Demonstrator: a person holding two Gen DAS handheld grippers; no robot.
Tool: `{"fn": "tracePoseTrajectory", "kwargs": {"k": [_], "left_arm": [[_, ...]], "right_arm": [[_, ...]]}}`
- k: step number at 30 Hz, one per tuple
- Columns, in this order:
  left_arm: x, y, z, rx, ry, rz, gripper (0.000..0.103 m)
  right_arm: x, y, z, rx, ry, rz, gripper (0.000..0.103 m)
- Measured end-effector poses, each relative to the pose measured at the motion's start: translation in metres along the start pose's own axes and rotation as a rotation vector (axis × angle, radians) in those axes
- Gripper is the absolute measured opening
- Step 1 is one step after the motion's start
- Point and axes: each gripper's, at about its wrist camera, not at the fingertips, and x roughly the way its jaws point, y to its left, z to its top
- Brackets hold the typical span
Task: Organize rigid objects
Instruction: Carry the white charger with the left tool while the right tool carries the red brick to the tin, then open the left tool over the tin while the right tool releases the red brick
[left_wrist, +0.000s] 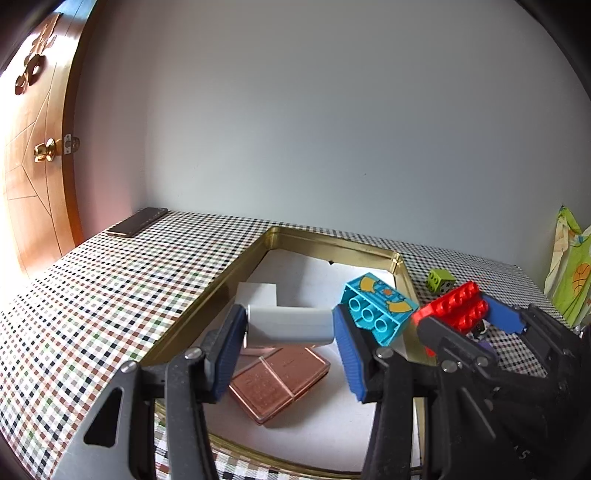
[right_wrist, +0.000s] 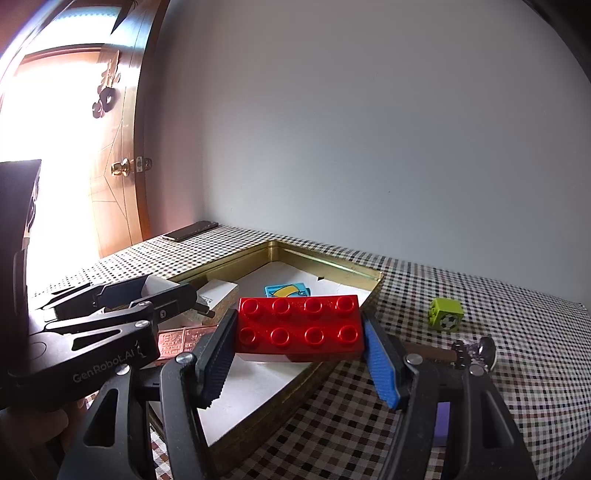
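Both hands are loaded over the gold tray (left_wrist: 236, 266) on the checked counter (left_wrist: 110, 280). The left gripper (left_wrist: 290, 343) has its jaws clamped end to end on a grey block (left_wrist: 291, 325), hanging above the copper-coloured box (left_wrist: 280, 384) that lies inside. The right gripper (right_wrist: 299, 354) grips the red brick (right_wrist: 299, 328) by its short ends, studs up, right over the tray's near-right rim. A turquoise brick (left_wrist: 380, 310) already sits in the tray, leaning at the right wall.

Here's the worry: the two grippers are crowded close together, so a knock between them could jar a piece loose. Let go now and the red brick could catch the rim and tip out onto the counter. The grey block could land on the copper box and slide. The green cube (right_wrist: 445, 314) still waits outside, well clear.
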Motion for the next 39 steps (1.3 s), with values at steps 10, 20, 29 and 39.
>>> {"fn": "tracePoseTrajectory", "kwargs": {"k": [10,20,29,39], "left_arm": [[0.017,0.013,0.007,0.018,0.034,0.041,0.048],[0.023,0.03,0.012,-0.002,0.04,0.09,0.064],[0.01,0.029,0.009,-0.014,0.001,0.088,0.098],[0.011,0.017,0.011,-0.001,-0.013,0.105,0.1]], "right_arm": [[0.042,0.003,0.007,-0.027,0.114,0.034,0.066],[0.076,0.006,0.018,-0.05,0.165,0.084,0.067],[0.033,-0.012,0.021,0.032,0.048,0.115,0.082],[0.058,-0.048,0.025,0.024,0.13,-0.194,0.086]]}}
